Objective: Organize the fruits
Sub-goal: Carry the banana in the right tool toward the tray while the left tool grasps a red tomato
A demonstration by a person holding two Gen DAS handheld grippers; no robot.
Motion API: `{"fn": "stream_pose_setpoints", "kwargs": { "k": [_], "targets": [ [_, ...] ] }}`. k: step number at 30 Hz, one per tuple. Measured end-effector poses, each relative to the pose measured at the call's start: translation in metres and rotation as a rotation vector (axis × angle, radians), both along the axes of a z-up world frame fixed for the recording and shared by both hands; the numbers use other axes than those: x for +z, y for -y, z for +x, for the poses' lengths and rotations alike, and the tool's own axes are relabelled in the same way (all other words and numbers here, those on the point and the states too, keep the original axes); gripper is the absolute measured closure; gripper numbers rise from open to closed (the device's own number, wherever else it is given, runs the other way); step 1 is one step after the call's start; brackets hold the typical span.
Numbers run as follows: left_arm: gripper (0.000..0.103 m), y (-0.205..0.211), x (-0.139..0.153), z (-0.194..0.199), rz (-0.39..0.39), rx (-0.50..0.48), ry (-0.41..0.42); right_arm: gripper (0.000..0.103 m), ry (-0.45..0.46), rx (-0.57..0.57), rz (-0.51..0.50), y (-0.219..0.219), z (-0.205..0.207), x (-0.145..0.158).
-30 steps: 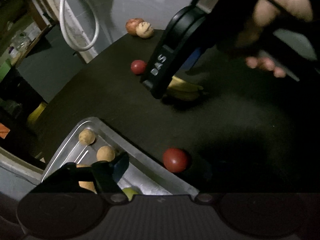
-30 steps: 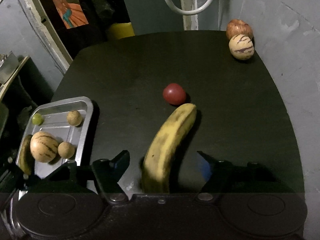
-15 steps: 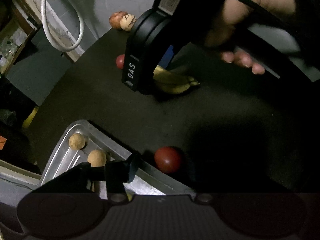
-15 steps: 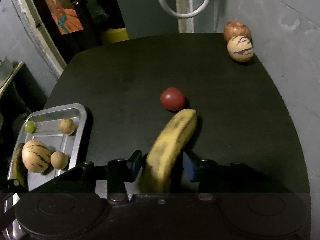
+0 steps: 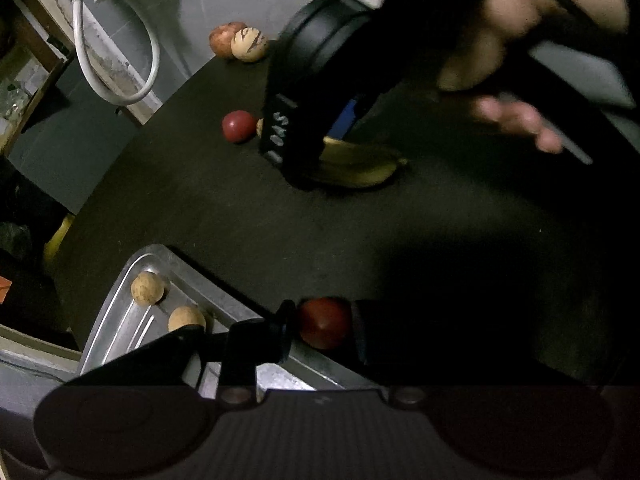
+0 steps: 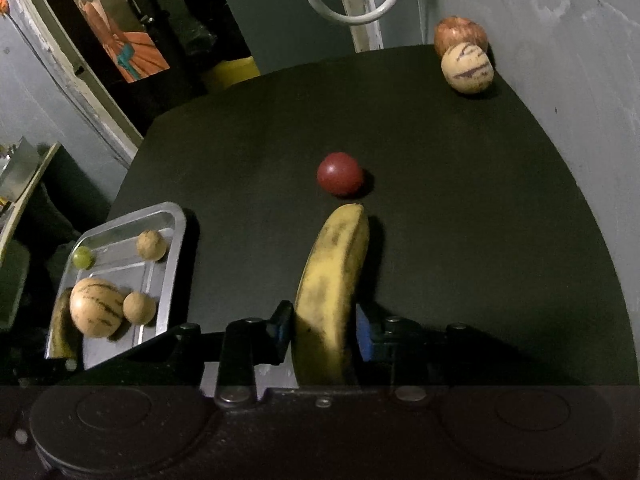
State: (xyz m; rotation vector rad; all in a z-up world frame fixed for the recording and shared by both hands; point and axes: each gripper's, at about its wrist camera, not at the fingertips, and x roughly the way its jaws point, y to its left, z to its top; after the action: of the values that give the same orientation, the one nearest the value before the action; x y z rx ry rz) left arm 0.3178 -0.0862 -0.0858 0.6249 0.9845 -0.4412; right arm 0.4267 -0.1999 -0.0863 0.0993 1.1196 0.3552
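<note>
My left gripper [image 5: 322, 330] has its jaws closing on a small red fruit [image 5: 325, 320] that lies on the black table beside the metal tray's rim [image 5: 224, 296]; both pads touch it. My right gripper [image 6: 322, 332] has its jaws closing on the near end of a spotted banana [image 6: 336, 264], pads pressed to its sides. A second red fruit [image 6: 340, 174] lies just beyond the banana's tip. An apple [image 6: 460, 34] and a striped melon [image 6: 467, 68] sit at the far right corner. The tray [image 6: 176, 240] holds a striped melon [image 6: 96, 306], two brown fruits, a green grape and a banana.
A grey wall runs along the table's right and far sides. A white hose loop [image 6: 348, 12] hangs on a post behind the table. A person's hand [image 5: 520, 40] holds the right gripper above the banana [image 5: 360, 164]. The table drops off at the left past the tray.
Both grippers' jaws have come together, the left around the near red fruit and the right around the banana's near end. Neither fruit has left the table.
</note>
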Motion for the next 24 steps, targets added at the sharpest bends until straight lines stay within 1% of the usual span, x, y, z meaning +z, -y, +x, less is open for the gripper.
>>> {"fn": "stream_pose_setpoints", "kwargs": {
  "k": [3, 6, 9, 12, 16, 18, 20, 24],
  "targets": [
    [0.071, -0.001, 0.001, 0.001, -0.017, 0.022, -0.005, 0.069, -0.014, -0.005, 0.028, 0.005, -0.007, 0.000],
    [0.072, -0.006, 0.003, 0.003, -0.067, 0.069, -0.017, 0.069, -0.020, -0.012, 0.057, 0.011, -0.015, 0.001],
    [0.072, -0.015, 0.005, 0.007, -0.148, 0.144, -0.039, 0.069, -0.015, -0.019, 0.091, 0.018, -0.023, 0.004],
    [0.072, -0.025, 0.008, 0.010, -0.241, 0.244, -0.063, 0.069, -0.007, -0.032, 0.126, 0.025, -0.030, 0.007],
    [0.072, -0.041, 0.013, 0.011, -0.388, 0.400, -0.087, 0.069, 0.000, -0.039, 0.152, 0.032, -0.041, 0.010],
    [0.072, -0.047, 0.016, 0.010, -0.441, 0.467, -0.102, 0.069, 0.004, -0.038, 0.168, 0.035, -0.048, 0.012],
    [0.072, -0.052, 0.019, 0.007, -0.475, 0.522, -0.114, 0.069, 0.003, -0.037, 0.183, 0.036, -0.056, 0.014],
    [0.072, -0.061, 0.028, -0.007, -0.555, 0.594, -0.105, 0.069, -0.002, -0.042, 0.200, 0.035, -0.072, 0.020]
  ]
}}
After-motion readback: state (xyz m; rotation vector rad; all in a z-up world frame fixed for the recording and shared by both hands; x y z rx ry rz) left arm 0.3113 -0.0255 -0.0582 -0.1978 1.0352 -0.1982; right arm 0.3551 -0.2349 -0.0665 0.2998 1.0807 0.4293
